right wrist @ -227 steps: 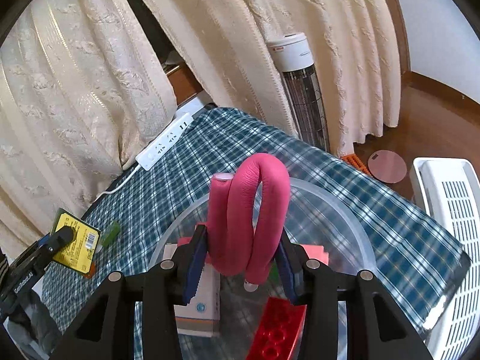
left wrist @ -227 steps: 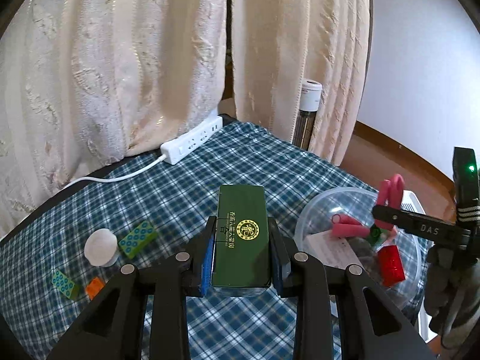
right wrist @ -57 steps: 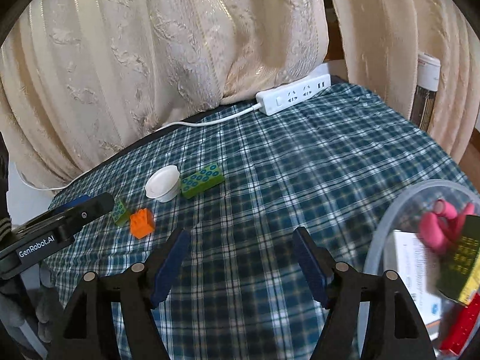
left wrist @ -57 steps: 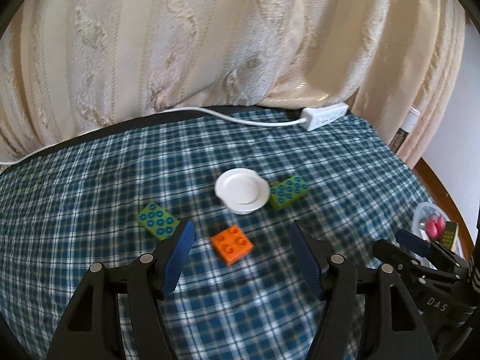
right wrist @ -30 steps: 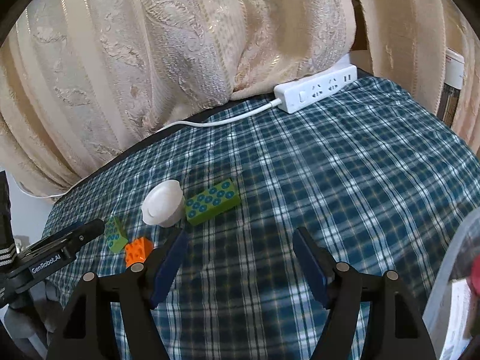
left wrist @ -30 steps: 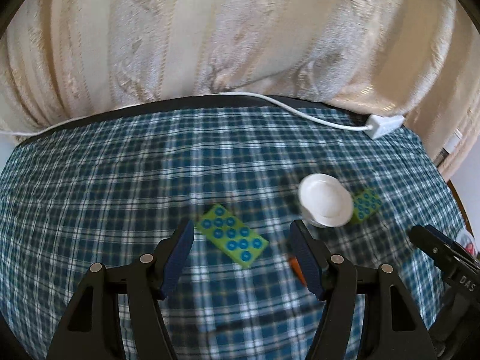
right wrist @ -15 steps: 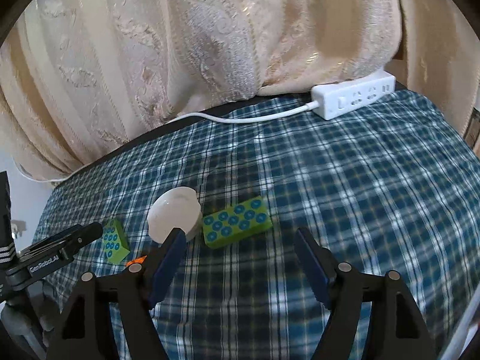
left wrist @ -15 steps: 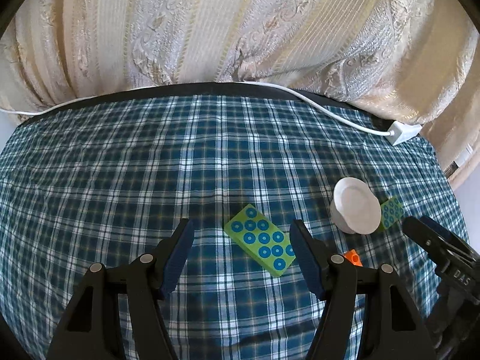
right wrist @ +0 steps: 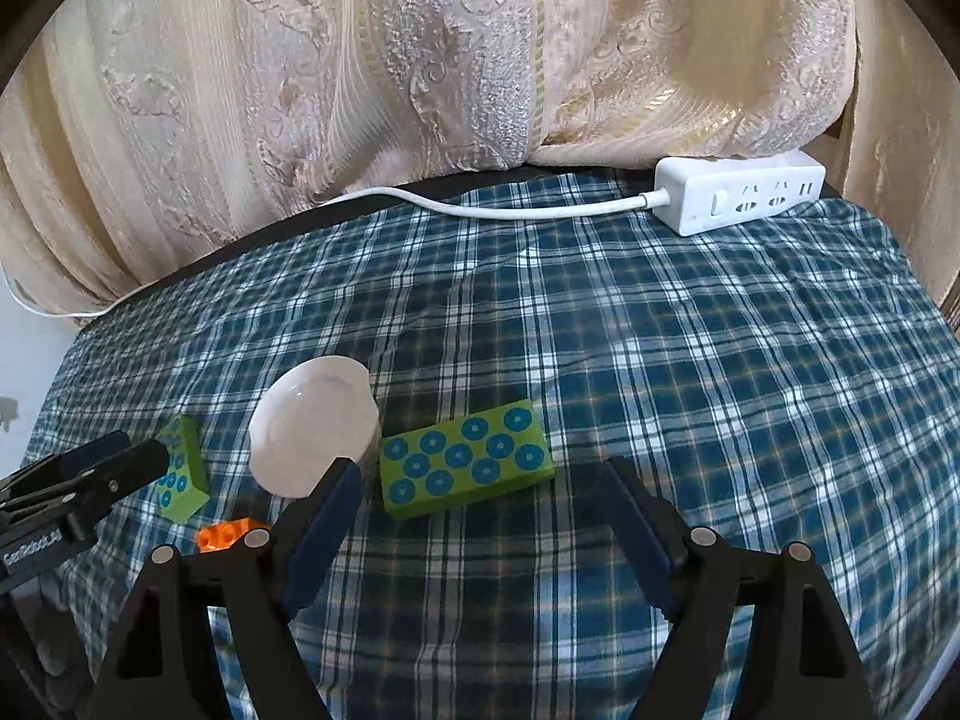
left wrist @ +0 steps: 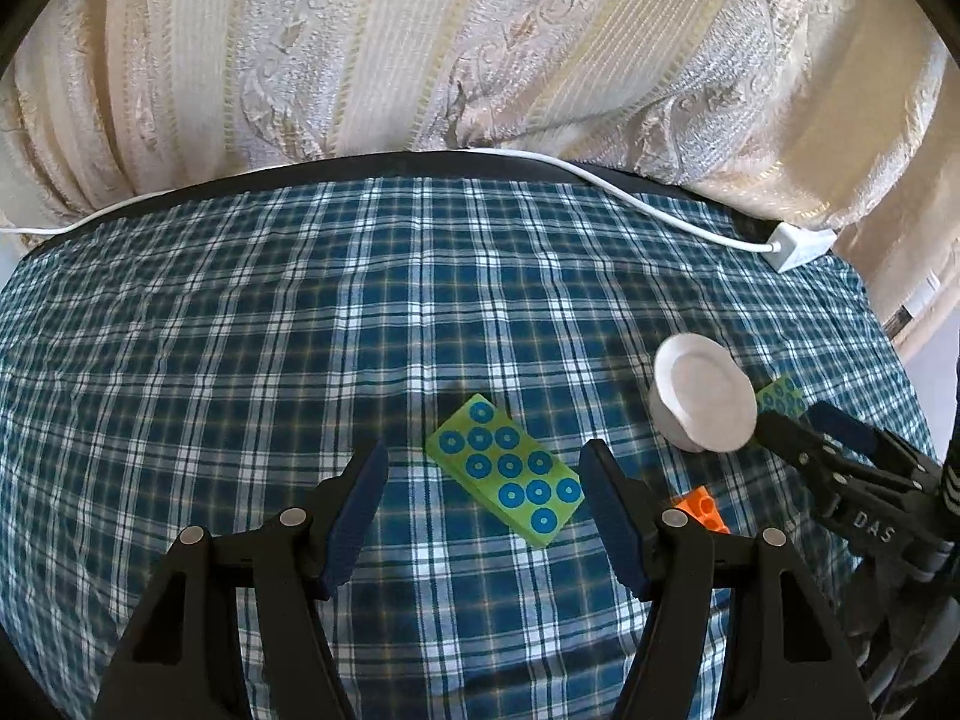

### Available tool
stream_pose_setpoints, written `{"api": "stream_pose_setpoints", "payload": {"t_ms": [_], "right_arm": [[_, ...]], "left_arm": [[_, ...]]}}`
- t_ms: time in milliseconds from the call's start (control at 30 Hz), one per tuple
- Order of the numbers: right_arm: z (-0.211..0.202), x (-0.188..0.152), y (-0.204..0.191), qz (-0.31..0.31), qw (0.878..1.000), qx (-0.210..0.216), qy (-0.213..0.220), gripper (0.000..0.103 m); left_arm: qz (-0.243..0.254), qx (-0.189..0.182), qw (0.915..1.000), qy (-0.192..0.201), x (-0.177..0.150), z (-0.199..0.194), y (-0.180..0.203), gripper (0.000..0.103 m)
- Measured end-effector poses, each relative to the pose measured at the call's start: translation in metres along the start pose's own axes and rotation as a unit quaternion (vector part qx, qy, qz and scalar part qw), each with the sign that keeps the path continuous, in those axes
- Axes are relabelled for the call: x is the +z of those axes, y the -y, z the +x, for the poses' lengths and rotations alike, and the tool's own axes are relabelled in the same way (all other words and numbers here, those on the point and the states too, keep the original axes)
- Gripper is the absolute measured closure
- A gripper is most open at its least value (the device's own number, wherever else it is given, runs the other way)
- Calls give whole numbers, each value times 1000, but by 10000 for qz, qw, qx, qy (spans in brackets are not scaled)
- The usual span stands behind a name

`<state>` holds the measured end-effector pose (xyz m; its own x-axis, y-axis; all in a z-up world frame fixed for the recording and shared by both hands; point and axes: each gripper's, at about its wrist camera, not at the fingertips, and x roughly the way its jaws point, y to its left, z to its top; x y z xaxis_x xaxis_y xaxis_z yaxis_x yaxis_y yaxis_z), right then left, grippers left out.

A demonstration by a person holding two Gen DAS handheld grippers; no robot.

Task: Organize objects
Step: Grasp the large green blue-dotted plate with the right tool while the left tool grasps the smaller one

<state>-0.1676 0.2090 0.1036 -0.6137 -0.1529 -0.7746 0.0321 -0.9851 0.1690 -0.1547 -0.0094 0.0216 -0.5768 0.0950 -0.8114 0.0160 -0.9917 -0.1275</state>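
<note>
Across the lower half of both wrist views spreads the plaid-covered bench point(left wrist: 240, 330), cream curtain point(left wrist: 420, 48) above, white power strip point(right wrist: 741, 192) upper right in the right view. Since a second ago each camera has swung off the far clutter onto one brick: pickup looks next. Left hand-held gripper point(left wrist: 483, 501), tilted down, empty, jaws apart, frames the near green brick point(left wrist: 507, 474) at lower centre. Right hand-held gripper point(right wrist: 480, 513), also tilted down, empty, jaws apart, brackets the other green brick point(right wrist: 465, 459). White cap point(right wrist: 312, 426) sits left of it, small orange brick point(right wrist: 231, 534) lower left.
</note>
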Motion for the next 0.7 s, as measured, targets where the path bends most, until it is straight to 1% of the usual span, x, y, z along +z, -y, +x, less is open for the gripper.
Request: {"api": "stream_pose_setpoints", "payload": {"t_ms": [200,433,700], "right_arm": [[4,0,-5,-162,9998,-61,-9,23],[4,-2,-10,-338,9992,-208,61,35],[3,-3,-11,-325,9992,-207,63,37]], "left_arm": [[94,-28,9999,-34,-2,5,5,35],[-39,-20,10000,-62,-1,12,0,34],[-91,-73,9999,-116,-1,20,2,33]]}}
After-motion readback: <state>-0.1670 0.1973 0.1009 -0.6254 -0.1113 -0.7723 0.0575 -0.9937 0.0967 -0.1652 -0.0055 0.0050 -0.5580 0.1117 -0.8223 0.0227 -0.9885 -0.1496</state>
